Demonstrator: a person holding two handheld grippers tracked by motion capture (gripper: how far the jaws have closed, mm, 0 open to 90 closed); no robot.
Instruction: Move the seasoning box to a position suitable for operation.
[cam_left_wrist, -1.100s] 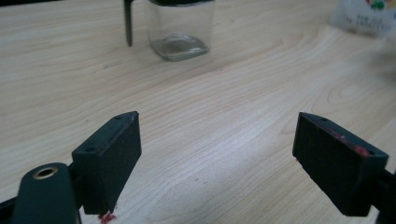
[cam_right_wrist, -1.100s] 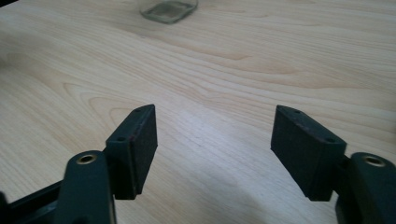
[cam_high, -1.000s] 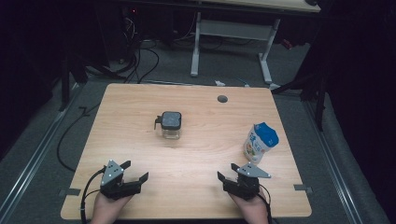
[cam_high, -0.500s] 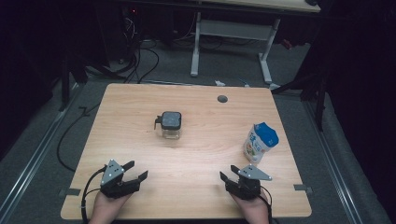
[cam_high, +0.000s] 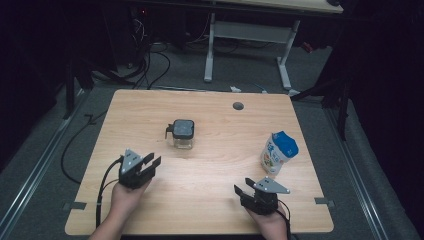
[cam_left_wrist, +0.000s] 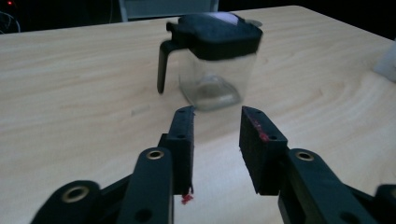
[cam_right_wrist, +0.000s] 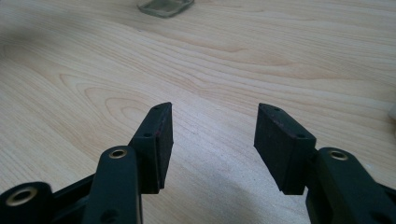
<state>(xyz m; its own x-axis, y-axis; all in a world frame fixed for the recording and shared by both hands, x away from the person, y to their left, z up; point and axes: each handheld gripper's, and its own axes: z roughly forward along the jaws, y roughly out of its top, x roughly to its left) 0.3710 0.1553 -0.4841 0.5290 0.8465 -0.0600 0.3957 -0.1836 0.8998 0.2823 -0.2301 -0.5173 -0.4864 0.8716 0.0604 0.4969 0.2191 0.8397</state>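
Observation:
A small clear glass jug (cam_high: 182, 134) with a black lid and side handle stands near the middle of the wooden table (cam_high: 215, 115). My left gripper (cam_high: 150, 162) hovers short of it at the front left, pointing toward it. In the left gripper view the jug (cam_left_wrist: 212, 60) stands just past the left gripper (cam_left_wrist: 217, 116). Its jaws have just been closing, with a gap left and nothing between them. A white bottle (cam_high: 277, 152) with a blue cap stands at the right. My right gripper (cam_high: 242, 190) rests open near the front edge, and in its own view the right gripper (cam_right_wrist: 212, 109) has bare wood between the jaws.
A round cable hole (cam_high: 238, 106) sits at the table's far side. Beyond the table are a grey floor with cables (cam_high: 150, 65) and the white legs of another desk (cam_high: 210, 50). Tape marks (cam_high: 75, 205) sit on the front corners.
My left gripper has moved forward and a little up toward the jug, and its jaws stand narrower than before. The right gripper, the jug and the bottle have stayed put.

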